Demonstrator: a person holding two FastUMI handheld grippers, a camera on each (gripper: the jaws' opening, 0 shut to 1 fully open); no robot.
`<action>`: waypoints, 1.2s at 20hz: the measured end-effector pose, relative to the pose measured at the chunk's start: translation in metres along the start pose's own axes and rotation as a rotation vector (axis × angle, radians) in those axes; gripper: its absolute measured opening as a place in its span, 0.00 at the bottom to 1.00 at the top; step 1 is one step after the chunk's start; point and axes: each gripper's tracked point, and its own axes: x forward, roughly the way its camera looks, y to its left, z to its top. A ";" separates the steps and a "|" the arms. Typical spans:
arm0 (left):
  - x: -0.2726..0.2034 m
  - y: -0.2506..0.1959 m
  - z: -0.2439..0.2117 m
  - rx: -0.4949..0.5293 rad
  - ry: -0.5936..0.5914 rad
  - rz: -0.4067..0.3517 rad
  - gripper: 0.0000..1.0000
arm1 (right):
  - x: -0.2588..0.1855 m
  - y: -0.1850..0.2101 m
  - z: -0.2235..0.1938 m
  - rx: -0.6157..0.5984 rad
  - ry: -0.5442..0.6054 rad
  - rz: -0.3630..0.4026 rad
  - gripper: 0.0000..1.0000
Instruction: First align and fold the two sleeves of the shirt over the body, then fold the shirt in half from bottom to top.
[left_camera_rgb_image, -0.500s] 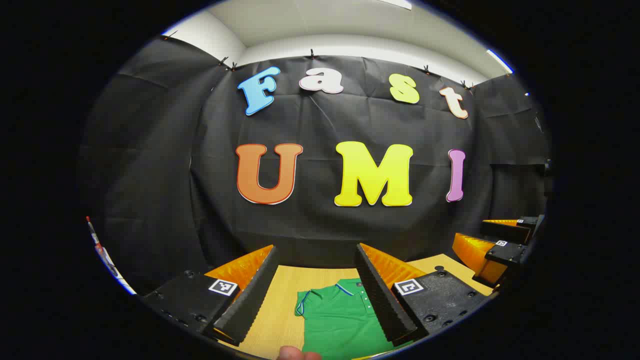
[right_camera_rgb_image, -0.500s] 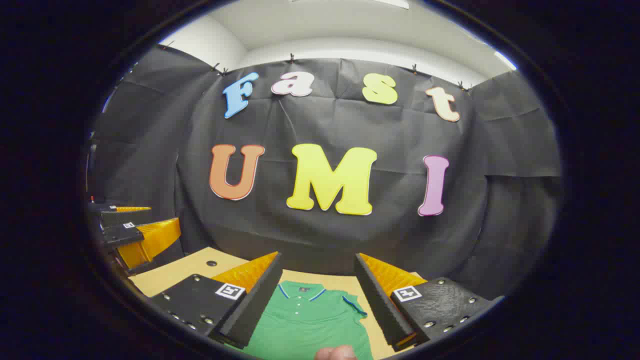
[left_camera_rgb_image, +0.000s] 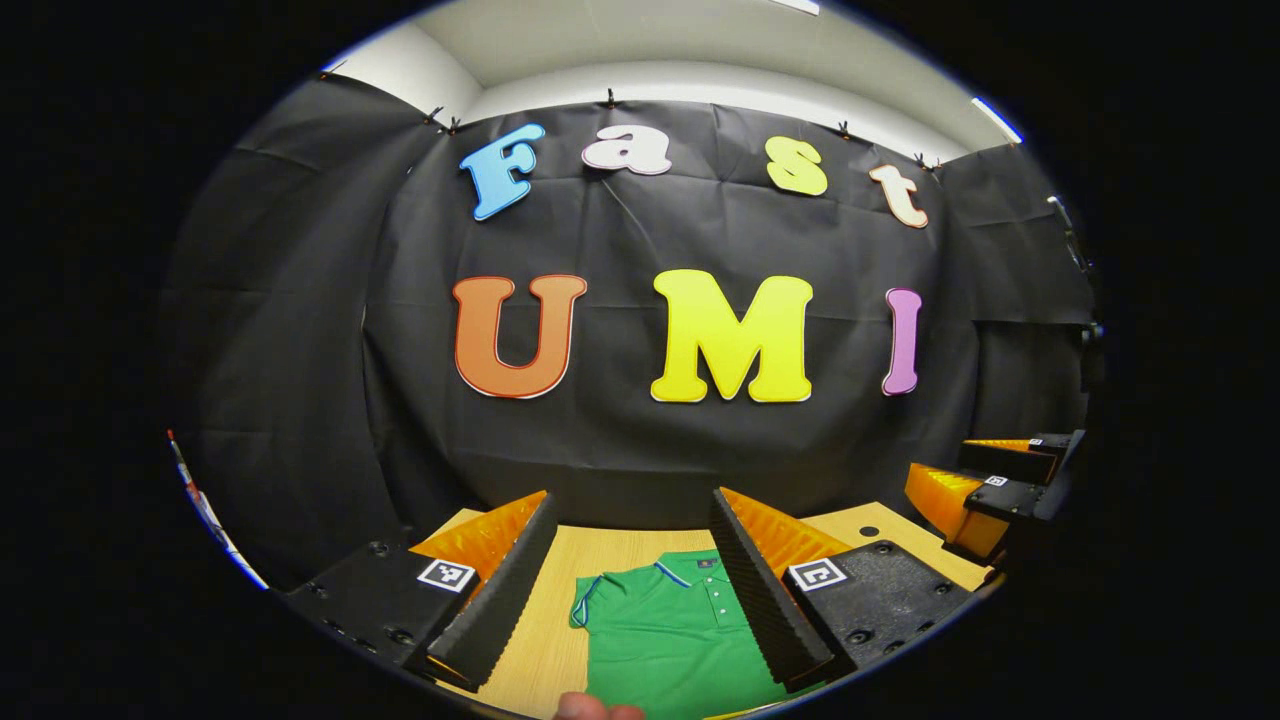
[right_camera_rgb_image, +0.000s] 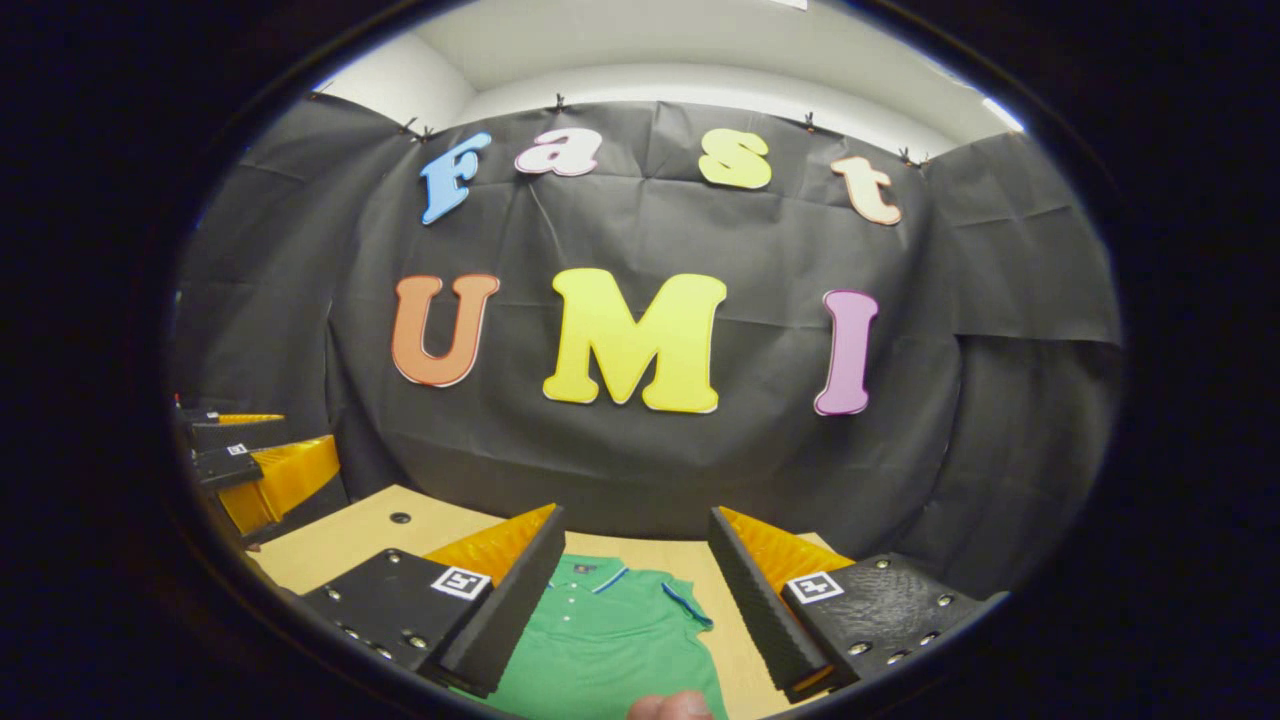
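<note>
A green polo shirt (left_camera_rgb_image: 660, 640) lies flat on the wooden table (left_camera_rgb_image: 555, 600), collar toward the back wall. My left gripper (left_camera_rgb_image: 632, 500) hovers above it, open, with the shirt's left short sleeve (left_camera_rgb_image: 590, 608) showing between its fingers. My right gripper (right_camera_rgb_image: 635, 512) is also open and holds nothing, above the shirt (right_camera_rgb_image: 600, 640) and its right sleeve (right_camera_rgb_image: 690, 605). At the right edge of the left gripper view the right gripper (left_camera_rgb_image: 940, 465) appears. The left gripper (right_camera_rgb_image: 308, 435) appears at the left edge of the right gripper view. A fingertip (left_camera_rgb_image: 595, 708) pokes in at the bottom.
The booth's black cloth wall stands just behind the table's far edge. A small dark hole (right_camera_rgb_image: 400, 518) marks the tabletop (right_camera_rgb_image: 340, 540) left of the shirt. Bare wood flanks the shirt on both sides.
Both views have tipped slightly downward and shifted right, so a little more of the table and shirt shows. Both grippers stay open.
</note>
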 end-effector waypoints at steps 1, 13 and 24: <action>0.001 -0.002 -0.003 0.000 0.006 0.003 0.98 | 0.005 -0.005 -0.004 0.000 0.010 0.001 0.92; 0.009 -0.006 -0.066 -0.007 0.185 0.071 0.98 | 0.141 -0.073 -0.156 -0.081 0.304 0.112 0.92; 0.003 0.006 -0.114 -0.014 0.315 0.207 0.98 | 0.265 -0.080 -0.308 -0.183 0.556 0.235 0.87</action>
